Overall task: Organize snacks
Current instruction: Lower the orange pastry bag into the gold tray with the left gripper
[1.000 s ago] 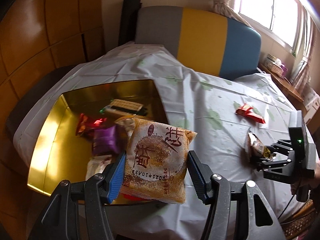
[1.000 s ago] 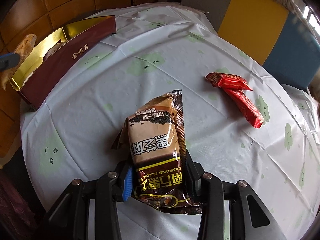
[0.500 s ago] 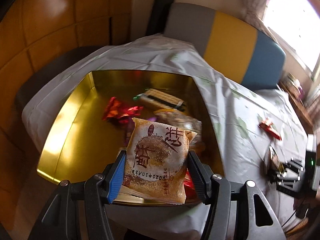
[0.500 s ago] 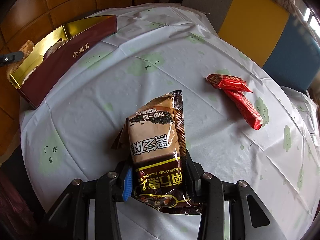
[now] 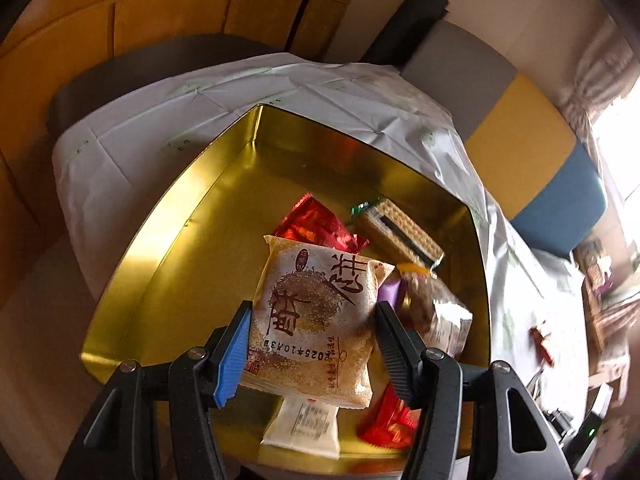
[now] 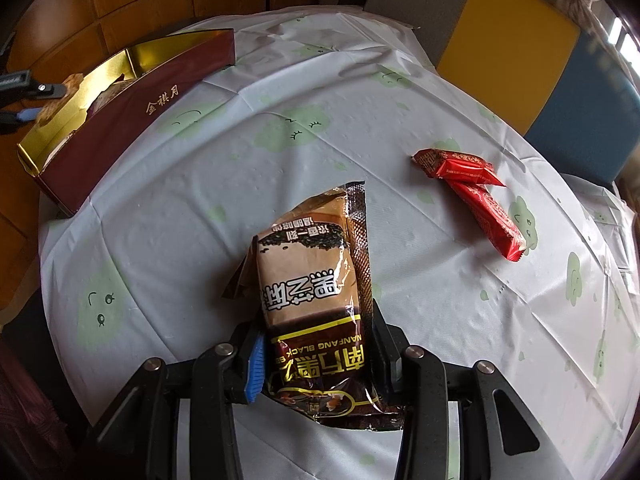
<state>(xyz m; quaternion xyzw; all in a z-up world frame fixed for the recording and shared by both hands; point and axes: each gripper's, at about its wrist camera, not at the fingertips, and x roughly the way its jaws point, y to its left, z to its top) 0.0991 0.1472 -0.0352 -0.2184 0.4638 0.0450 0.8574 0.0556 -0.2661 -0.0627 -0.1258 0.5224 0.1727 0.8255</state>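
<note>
left hand-held gripper [image 5: 312, 344]: pinching tan sesame-cake packet [image 5: 316, 316] by its sides, held over the gold box, lower centre of left wrist view.
right hand-held gripper [image 6: 316, 354]: pinching brown sesame-paste packet [image 6: 316, 292] at its lower part; packet's upper end points up-frame over the cloth. Cannot tell if it touches the cloth.
counter [image 6: 280, 168]: round, under a white cloth with pale green cloud faces, creased.
room: orange-brown wall panels [image 5: 120, 20] upper left; chair back in grey, yellow, blue [image 6: 516, 40] upper right; curtain and bright window [image 5: 600, 68] at right edge of left wrist view.
gold box [image 5: 168, 248]: open, gold inside, dark red outside with gold characters; sits at counter's edge, upper left in right wrist view.
box contents: red foil packet [image 5: 316, 224], wafer bar [image 5: 400, 232], purple wrapper [image 5: 388, 292] mostly hidden, blurred clear packet [image 5: 436, 316], white packet [image 5: 304, 424], second red packet [image 5: 388, 420].
loose on counter: two red bars [image 6: 476, 196], overlapping, right of centre in right wrist view, well apart from box.
</note>
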